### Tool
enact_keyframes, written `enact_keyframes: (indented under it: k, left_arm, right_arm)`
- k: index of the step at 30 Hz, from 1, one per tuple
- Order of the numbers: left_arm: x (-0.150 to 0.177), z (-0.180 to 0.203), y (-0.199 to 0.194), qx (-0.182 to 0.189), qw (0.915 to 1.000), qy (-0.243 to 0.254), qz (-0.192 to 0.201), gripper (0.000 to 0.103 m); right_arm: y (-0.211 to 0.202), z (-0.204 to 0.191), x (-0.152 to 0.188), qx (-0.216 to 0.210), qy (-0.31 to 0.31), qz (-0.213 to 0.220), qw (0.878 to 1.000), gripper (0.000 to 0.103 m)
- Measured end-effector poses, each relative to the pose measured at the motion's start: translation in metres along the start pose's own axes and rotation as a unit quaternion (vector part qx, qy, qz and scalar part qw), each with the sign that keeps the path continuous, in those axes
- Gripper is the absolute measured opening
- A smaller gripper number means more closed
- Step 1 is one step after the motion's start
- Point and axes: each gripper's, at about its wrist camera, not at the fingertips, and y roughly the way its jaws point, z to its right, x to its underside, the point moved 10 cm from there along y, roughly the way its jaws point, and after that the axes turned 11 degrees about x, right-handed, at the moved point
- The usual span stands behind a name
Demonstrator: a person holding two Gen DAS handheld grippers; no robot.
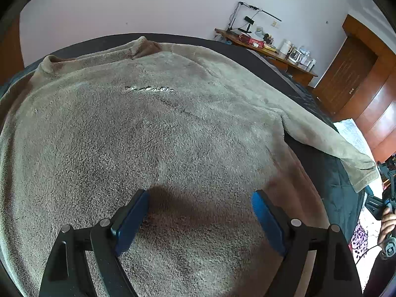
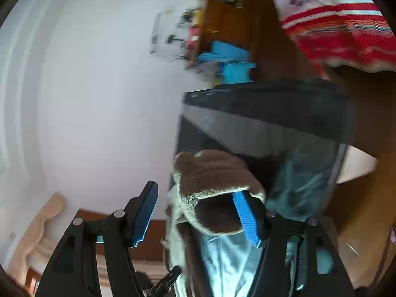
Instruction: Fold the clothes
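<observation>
Left gripper [image 1: 200,212] hangs wide open over one fleece sweater [image 1: 148,128], gripping nothing. We see the sweater spread flat on a dark bed [image 1: 329,173], one sleeve [image 1: 334,143] reaching the bed's right edge. One cluttered desk [image 1: 267,49] stands by the far wall. Right gripper [image 2: 195,212] gapes too; a cuff [image 2: 212,180] touches its right finger [image 2: 245,217], unpinched. Frame blurred.

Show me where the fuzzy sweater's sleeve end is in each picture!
Left wrist view: the sleeve end hangs at the far right, off the bed's edge.
Right wrist view: the sleeve end sits low in the middle, draped against one finger of the open right gripper.
Shared landmark: the dark bed cover beneath it.
</observation>
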Motion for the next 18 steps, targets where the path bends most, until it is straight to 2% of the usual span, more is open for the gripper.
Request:
enact_keyframes:
  k: [3, 4, 5, 6, 7, 8, 9, 11, 13, 15, 17, 18]
  left_arm:
    - [0.001, 0.000, 0.000, 0.002, 1.0000, 0.002, 0.000, 0.087]
    - [0.001, 0.000, 0.001, 0.002, 1.0000, 0.003, -0.001, 0.087]
    - [0.001, 0.000, 0.001, 0.001, 1.0000, 0.003, -0.002, 0.087]
    - [0.001, 0.000, 0.001, 0.001, 1.0000, 0.004, -0.002, 0.087]
    - [0.001, 0.000, 0.001, 0.001, 1.0000, 0.005, -0.002, 0.087]
    - [0.001, 0.000, 0.001, 0.001, 1.0000, 0.004, -0.002, 0.087]
    - [0.001, 0.000, 0.001, 0.002, 1.0000, 0.004, -0.002, 0.087]
    - [0.001, 0.000, 0.000, 0.003, 1.0000, 0.003, -0.002, 0.087]
    - [0.001, 0.000, 0.000, 0.003, 1.0000, 0.002, -0.003, 0.087]
    - [0.001, 0.001, 0.000, 0.002, 1.0000, 0.002, -0.004, 0.087]
    - [0.001, 0.001, -0.001, 0.002, 1.0000, 0.003, -0.005, 0.087]
    - [0.001, 0.002, -0.001, 0.002, 1.0000, 0.002, -0.005, 0.087]
  right_arm:
    - [-0.001, 0.001, 0.001, 0.012, -0.006, 0.004, 1.000, 0.066]
    - [-0.001, 0.000, 0.001, 0.017, -0.017, 0.006, 1.000, 0.057]
    - [-0.001, -0.003, 0.001, 0.029, -0.041, 0.013, 0.999, 0.039]
    - [0.000, -0.009, 0.001, 0.052, -0.083, 0.030, 0.995, 0.029]
    - [0.001, -0.015, 0.000, 0.076, -0.126, 0.046, 0.988, 0.016]
    - [0.002, -0.021, -0.001, 0.099, -0.168, 0.061, 0.979, 0.010]
    - [0.001, -0.030, 0.001, 0.116, -0.216, 0.080, 0.966, 0.010]
    - [-0.002, -0.054, 0.018, 0.118, -0.312, 0.100, 0.938, 0.009]
    - [0.005, -0.080, 0.055, 0.113, -0.428, 0.091, 0.892, 0.009]
    - [0.017, -0.090, 0.106, 0.110, -0.542, 0.050, 0.831, 0.009]
    - [0.029, -0.085, 0.155, 0.111, -0.631, -0.004, 0.768, 0.010]
    - [0.034, -0.077, 0.175, 0.112, -0.659, -0.030, 0.743, 0.011]
